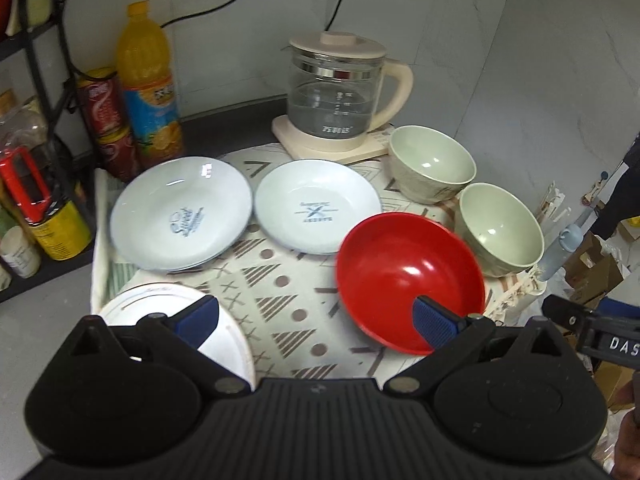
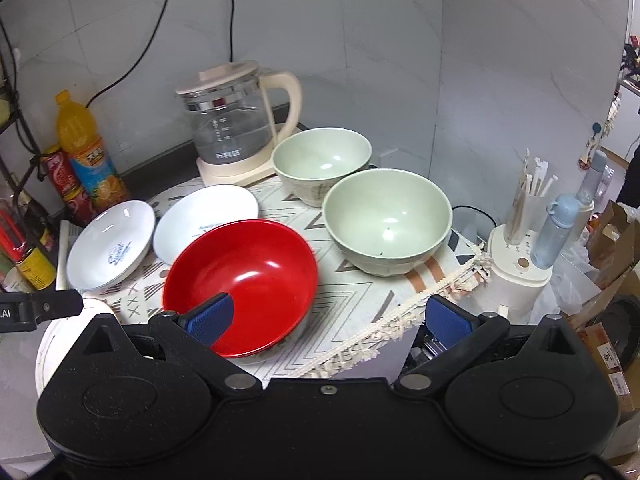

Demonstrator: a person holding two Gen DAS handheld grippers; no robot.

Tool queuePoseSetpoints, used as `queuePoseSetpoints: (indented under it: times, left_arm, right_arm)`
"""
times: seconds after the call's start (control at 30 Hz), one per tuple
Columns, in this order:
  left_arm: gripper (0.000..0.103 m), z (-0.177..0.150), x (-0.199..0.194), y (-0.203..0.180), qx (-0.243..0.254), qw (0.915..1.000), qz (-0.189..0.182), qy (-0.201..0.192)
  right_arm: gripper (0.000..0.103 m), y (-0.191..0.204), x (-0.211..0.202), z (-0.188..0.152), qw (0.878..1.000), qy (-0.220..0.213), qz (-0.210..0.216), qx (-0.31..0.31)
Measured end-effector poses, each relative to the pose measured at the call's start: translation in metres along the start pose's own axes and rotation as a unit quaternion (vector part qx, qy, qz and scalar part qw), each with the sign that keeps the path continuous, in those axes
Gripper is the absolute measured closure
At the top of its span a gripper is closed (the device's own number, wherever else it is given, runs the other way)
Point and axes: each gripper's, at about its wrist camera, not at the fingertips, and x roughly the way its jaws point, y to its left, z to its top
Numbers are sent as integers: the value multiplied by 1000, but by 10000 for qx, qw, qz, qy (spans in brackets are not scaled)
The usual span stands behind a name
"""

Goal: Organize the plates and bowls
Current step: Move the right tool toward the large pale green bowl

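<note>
Red bowl (image 2: 244,280) on patterned cloth (image 1: 280,300), beside two green bowls (image 2: 386,220). Left hand-held gripper (image 1: 316,320) spread, empty. Right hand-held gripper (image 2: 332,316) spread, one finger over red bowl's rim.

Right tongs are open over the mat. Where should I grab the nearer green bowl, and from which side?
Take the nearer green bowl by its near rim, coming from above, one finger inside and one outside. It stands upright and empty, too wide to span; the red bowl crowds its left side.
</note>
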Motion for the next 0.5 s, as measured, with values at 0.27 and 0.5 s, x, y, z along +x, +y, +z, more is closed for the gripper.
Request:
queuePoseSetpoints:
  times: [0.27, 0.5]
  left_arm:
    - [2, 21, 29, -28, -51, 9998, -133, 122]
    - [3, 46, 53, -56, -131, 9996, -225, 128]
  right_arm:
    - [1, -22, 22, 11, 9999, 104, 81, 82]
    - [1, -42, 45, 29, 9997, 121, 139, 138]
